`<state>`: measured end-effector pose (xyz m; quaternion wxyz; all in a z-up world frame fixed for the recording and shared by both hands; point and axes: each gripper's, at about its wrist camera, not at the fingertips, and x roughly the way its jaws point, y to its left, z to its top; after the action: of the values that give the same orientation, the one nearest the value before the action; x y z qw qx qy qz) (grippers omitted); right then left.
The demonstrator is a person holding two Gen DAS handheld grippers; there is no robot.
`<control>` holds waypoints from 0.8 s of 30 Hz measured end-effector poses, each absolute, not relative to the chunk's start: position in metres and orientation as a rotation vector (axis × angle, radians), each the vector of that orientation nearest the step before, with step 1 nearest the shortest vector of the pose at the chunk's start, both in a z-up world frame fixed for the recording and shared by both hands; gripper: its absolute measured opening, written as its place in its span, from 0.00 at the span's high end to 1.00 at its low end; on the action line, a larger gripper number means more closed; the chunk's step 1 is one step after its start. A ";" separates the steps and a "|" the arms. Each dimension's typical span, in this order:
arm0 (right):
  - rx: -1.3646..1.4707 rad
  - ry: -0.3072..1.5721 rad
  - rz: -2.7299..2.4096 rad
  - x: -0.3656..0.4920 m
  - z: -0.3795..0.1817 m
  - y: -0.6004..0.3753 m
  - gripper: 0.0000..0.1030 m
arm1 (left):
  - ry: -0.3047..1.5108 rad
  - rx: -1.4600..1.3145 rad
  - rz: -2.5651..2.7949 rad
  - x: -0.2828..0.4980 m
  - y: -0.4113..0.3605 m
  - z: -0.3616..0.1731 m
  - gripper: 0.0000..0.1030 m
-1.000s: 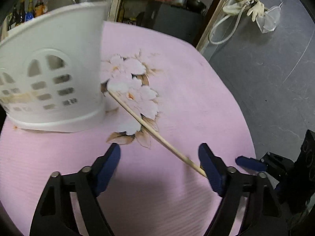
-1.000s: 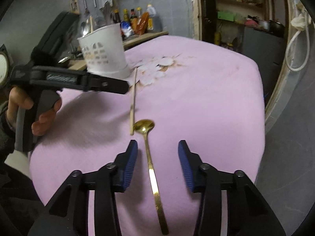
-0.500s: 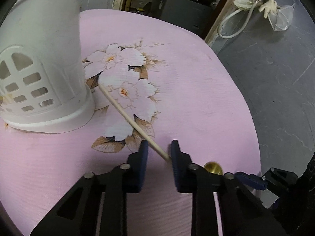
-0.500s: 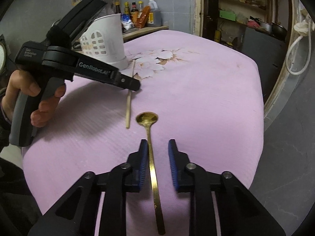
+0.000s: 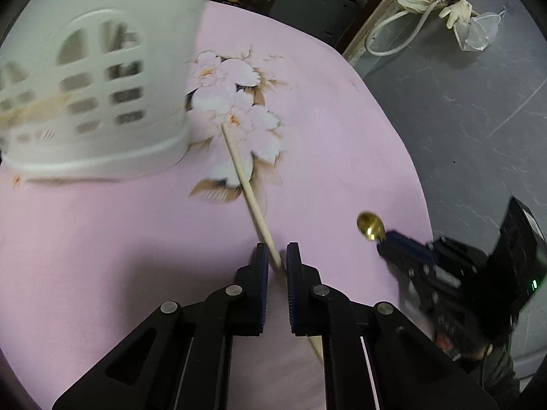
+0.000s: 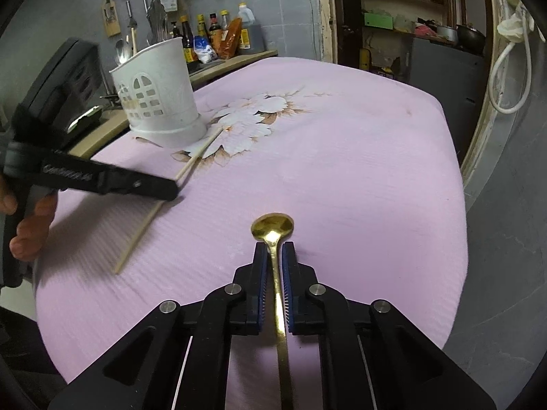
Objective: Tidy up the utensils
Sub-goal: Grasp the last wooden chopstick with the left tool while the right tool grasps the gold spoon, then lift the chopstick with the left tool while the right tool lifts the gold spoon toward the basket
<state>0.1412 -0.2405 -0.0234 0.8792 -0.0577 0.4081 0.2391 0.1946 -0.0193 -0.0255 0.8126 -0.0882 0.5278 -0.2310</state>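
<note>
Chopstick [image 5: 251, 198] clamped by left gripper [image 5: 274, 256]; spoon [image 6: 272, 229] by right gripper [image 6: 274, 256]; holder [image 6: 159, 92] near.

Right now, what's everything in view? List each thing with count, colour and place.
chopstick: 1, pale wood, on cloth beside holder, in left gripper
spoon: 1, gold, near cloth's front edge, in right gripper
holder: 1, white, far left on cloth, utensils inside
cloth: 1, pink with flower print, over table
bottles: several, mixed colours, counter behind holder
left gripper: black, blue pads, shut on chopstick
right gripper: black, blue pads, shut on spoon
</note>
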 end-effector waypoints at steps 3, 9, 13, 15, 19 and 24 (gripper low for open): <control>-0.122 0.855 0.515 0.139 -0.024 -0.237 0.95 | 1.127 -0.185 -0.505 0.182 -0.007 -0.022 0.94; -0.085 0.888 0.558 0.140 -0.024 -0.229 0.95 | 1.127 -0.181 -0.521 0.159 0.007 -0.018 0.98; -0.088 0.906 0.604 0.142 -0.025 -0.213 0.95 | 1.103 -0.174 -0.501 0.146 0.013 -0.016 0.98; -0.087 0.913 0.631 0.142 -0.025 -0.202 0.95 | 1.091 -0.183 -0.484 0.138 0.023 -0.015 0.98; -0.085 0.919 0.684 0.142 -0.025 -0.184 0.95 | 1.069 -0.193 -0.436 0.125 0.041 -0.014 0.98; -0.131 0.916 0.723 0.139 -0.026 -0.168 0.93 | 1.031 -0.192 -0.382 0.111 0.063 -0.015 0.97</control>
<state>0.1393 -0.1682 -0.0257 0.8325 -0.0616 0.4322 0.3410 0.1114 0.0629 -0.0145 0.8483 -0.0912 0.4891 -0.1812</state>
